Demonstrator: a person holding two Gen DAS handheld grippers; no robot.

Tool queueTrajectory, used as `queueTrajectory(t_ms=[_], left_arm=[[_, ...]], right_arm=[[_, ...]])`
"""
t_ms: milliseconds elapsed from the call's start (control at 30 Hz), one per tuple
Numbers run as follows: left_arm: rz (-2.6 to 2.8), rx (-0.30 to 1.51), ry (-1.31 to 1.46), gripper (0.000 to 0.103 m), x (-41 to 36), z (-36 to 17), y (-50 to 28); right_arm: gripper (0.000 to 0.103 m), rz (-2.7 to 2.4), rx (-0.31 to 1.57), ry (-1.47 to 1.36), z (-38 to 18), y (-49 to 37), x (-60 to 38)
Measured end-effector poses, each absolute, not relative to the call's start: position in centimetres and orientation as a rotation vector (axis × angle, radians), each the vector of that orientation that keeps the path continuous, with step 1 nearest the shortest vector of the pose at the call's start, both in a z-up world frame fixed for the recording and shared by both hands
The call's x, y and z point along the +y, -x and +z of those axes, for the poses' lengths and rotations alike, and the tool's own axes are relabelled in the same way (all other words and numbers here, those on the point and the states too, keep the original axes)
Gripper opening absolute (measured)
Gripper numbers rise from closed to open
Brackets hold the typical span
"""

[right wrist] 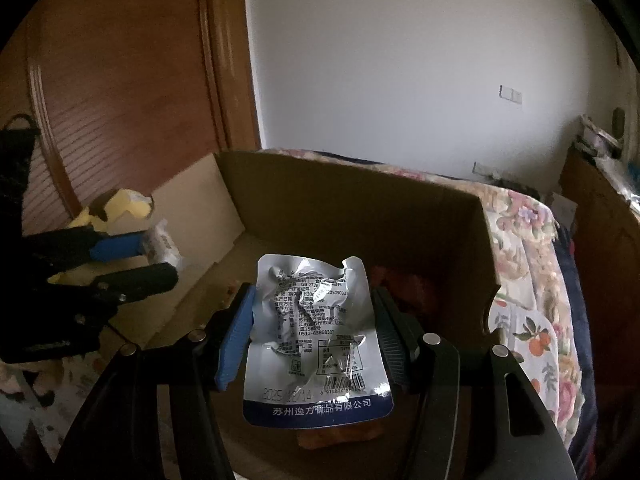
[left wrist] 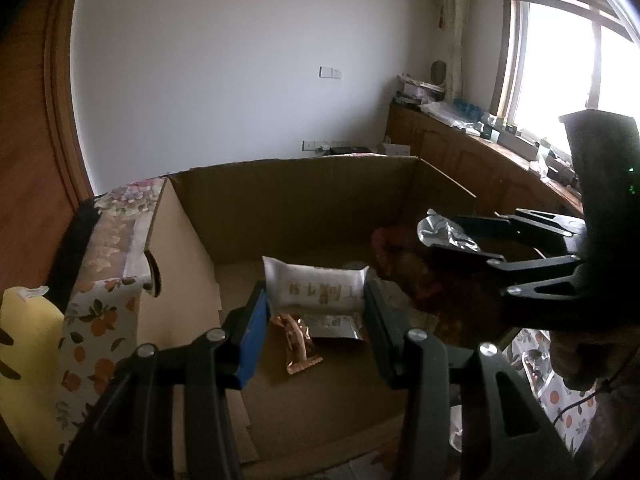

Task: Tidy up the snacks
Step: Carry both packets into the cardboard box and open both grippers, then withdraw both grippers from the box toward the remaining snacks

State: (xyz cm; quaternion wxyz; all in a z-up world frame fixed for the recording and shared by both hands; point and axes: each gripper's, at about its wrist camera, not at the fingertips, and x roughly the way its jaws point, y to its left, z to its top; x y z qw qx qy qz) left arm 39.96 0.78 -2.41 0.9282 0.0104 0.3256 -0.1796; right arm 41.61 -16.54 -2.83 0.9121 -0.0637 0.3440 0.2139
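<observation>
The left tool point(left wrist: 314, 312) is pinching a white snack pack point(left wrist: 316, 286) by its 2 short ends, with gold letters on the front. It hangs over the open cardboard box point(left wrist: 280, 200). Just under it, on the box floor, lie a shiny brown wrapper point(left wrist: 298, 340) and a small silver packet point(left wrist: 336, 326), touching each other.

The right tool point(right wrist: 314, 340) is pinching a silver pouch point(right wrist: 316, 336) with a dark blue strip along its near edge. The pouch is crinkled, and its back, with small print and a bar code, faces the camera. It also hangs over the box, on the right side. Below it, something orange point(right wrist: 336, 440) lies on the box floor, but it is too dim to tell what it is.

Deeper in the box, on the right, sits a dark red bag point(left wrist: 404, 264). It is blurry.

The box stands on a flowery cloth point(left wrist: 100, 308) with oranges on it. A yellow thing point(left wrist: 24, 328) sits just left of the box.

Farther off is a white wall point(left wrist: 240, 80), with a brown wooden door point(right wrist: 120, 100) on the left. On the far right, a long wooden surface point(left wrist: 480, 152) full of small things runs under a bright window point(left wrist: 560, 60).
</observation>
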Motion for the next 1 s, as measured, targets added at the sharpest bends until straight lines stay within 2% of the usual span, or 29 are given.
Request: queueTrajectory(t_ms=[333, 533, 667, 1000], left_arm=[[-0.354, 0.676, -0.018, 0.049, 0.5, -2.9, -39.6], [-0.340, 0.691, -0.020, 0.057, 0.2, -2.5, -39.4], [-0.331, 0.669, -0.031, 0.070, 0.1, -1.3, -38.4], [-0.337, 0.635, 0.001, 0.071, 0.2, 0.4, -34.7]], right_arm=[[0.061, 0.439, 0.729, 0.127, -3.9, -41.8, -16.7], [0.063, 0.439, 0.710, 0.130, -3.0, -41.2, -16.9], [0.065, 0.443, 0.698, 0.119, -2.2, -39.9, -17.3], [0.066, 0.459, 0.702, 0.106, -0.3, -34.0, -20.4]])
